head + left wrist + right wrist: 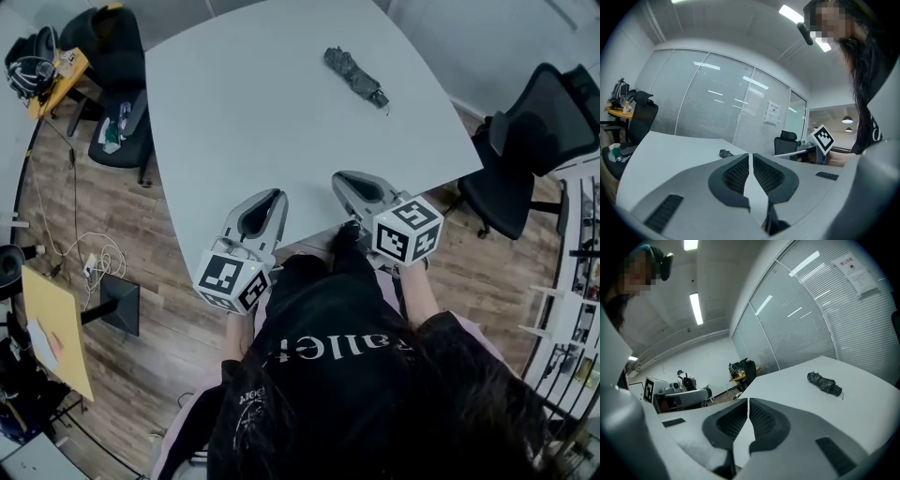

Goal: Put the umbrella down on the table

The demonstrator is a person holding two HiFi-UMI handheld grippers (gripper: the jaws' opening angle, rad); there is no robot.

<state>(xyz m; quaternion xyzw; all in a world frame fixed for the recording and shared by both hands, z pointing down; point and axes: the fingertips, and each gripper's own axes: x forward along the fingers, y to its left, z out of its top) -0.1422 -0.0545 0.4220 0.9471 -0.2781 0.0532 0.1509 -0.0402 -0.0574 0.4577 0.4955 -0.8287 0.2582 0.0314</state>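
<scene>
The folded umbrella (356, 77) is seen lying flat on the table (244, 112), well ahead of the closed, empty left gripper (270, 197) and right gripper (343, 180), its long axis slanted, strap end nearer the right one.

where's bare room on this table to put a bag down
The table is bare across its left half and in the middle, between the umbrella and the near edge. Crowded only at that edge, where the left tongs and right tongs are.
</scene>
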